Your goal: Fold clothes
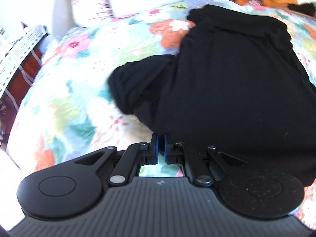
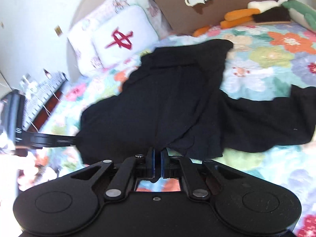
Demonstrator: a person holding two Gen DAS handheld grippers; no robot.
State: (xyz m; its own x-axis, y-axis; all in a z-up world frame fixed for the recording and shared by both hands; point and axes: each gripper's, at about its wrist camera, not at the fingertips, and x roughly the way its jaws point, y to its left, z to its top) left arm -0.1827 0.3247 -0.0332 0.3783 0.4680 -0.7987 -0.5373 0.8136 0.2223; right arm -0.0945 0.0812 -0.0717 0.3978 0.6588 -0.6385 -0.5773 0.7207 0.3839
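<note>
A black garment (image 1: pixel 233 90) lies spread on a floral bedspread (image 1: pixel 75 90). It also shows in the right wrist view (image 2: pixel 162 102), with one part trailing to the right. My left gripper (image 1: pixel 161 138) is shut on the garment's near edge, cloth pinched between its blue pads. My right gripper (image 2: pixel 157 152) is shut on the garment's near edge too, and cloth hangs down between its pads. The left gripper also shows at the left of the right wrist view (image 2: pixel 73 139), at the garment's left edge.
White pillows (image 2: pixel 120 37) with a red mark lie at the head of the bed, beside a brown cushion (image 2: pixel 217 6). Plush toys (image 2: pixel 256 13) sit at the far right. A dark wooden bed edge with patterned cloth (image 1: pixel 19 59) lies to the left.
</note>
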